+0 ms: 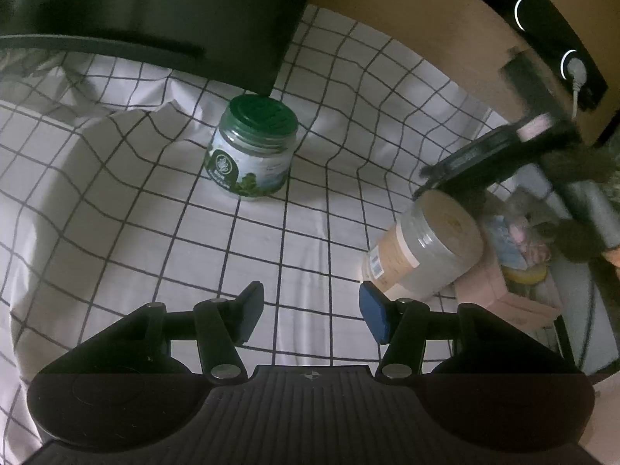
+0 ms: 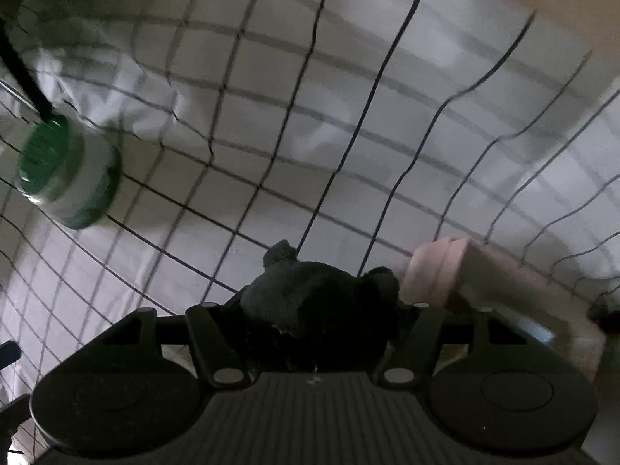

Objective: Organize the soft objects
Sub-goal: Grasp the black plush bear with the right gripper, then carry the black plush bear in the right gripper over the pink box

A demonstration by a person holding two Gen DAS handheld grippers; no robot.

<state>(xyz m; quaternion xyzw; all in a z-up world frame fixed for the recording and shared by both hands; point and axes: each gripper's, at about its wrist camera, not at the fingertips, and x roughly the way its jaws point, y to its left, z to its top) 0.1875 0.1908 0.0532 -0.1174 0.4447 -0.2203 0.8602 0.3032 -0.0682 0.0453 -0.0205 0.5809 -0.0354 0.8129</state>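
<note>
Nearest us, our right gripper (image 2: 321, 310) pinches a dark plush (image 2: 317, 306) above the pink box (image 2: 438, 271) at near right, and a loose hold could drop it on the sheet (image 1: 271, 240), while our left gripper (image 1: 306, 316) stands spread, empty.

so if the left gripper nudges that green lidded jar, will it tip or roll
The green-lidded jar stands upright on a wrinkled checked sheet; that soft footing probably lets a high nudge tip it. It is squat and wide, so a low push more likely slides it. Once tipped, its round body would probably roll. The left gripper is open and well short of it.
</note>
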